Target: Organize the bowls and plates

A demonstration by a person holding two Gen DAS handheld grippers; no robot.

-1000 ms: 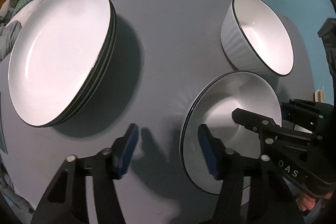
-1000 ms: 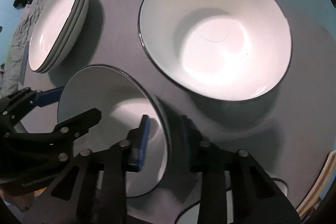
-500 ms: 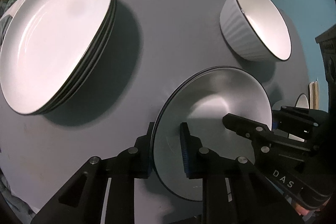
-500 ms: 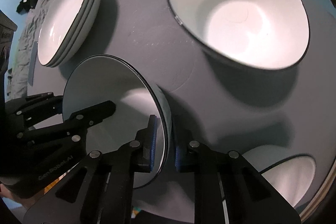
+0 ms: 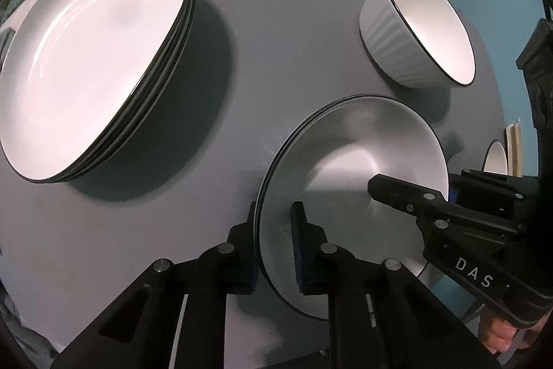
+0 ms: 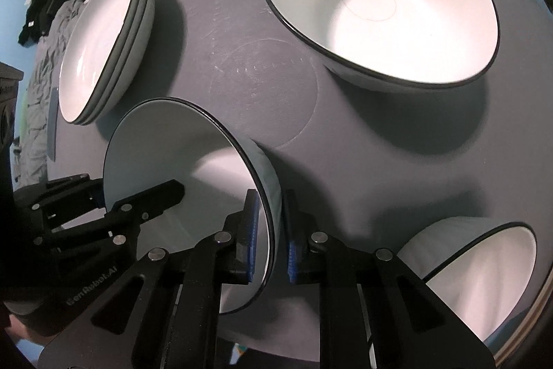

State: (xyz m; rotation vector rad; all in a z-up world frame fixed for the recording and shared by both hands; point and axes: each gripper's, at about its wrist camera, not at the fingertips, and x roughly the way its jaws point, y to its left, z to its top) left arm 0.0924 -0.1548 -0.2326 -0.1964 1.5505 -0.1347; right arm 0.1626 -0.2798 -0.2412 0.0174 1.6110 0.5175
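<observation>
On the round grey table (image 5: 293, 33), the left gripper (image 5: 274, 248) and right gripper (image 6: 268, 241) each clamp opposite rims of a shallow white bowl (image 5: 352, 182), between a plate stack (image 5: 93, 57) and a ribbed bowl (image 5: 421, 26).

A round grey desk (image 5: 283, 33) is carrying a stack of white plates (image 5: 93, 57), a ribbed white bowl (image 5: 414, 30), a shallow bowl (image 5: 352, 182) near its front edge, and another white bowl (image 6: 484, 268) sitting at its rim.
</observation>
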